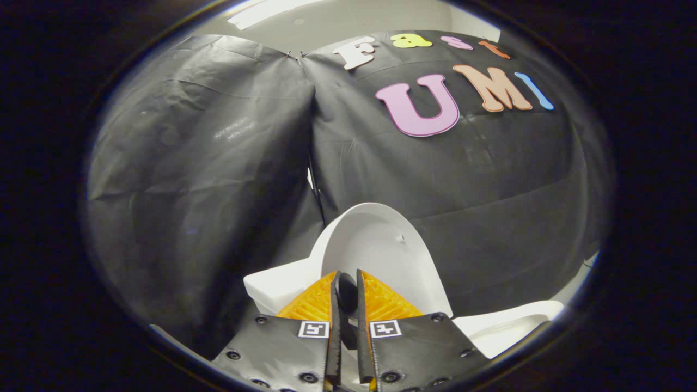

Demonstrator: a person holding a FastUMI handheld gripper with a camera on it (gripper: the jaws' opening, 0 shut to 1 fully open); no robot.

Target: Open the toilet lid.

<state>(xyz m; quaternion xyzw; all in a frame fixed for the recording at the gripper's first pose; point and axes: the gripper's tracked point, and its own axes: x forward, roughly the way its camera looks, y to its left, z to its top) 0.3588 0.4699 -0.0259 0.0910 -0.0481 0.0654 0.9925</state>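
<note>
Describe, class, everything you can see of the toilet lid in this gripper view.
The toilet lid is white, smooth and glossy, and looks like moulded plastic. Its outline is a rounded oval and its hollow inner face is turned toward the camera. It stands raised, roughly upright, just beyond the gripper, with the black cloth wall behind it. Its lower part is hidden behind the fingers, which are nearly closed with a narrow gap. Whether they touch the lid cannot be told. A white toilet part sits beside its lower left.
</note>
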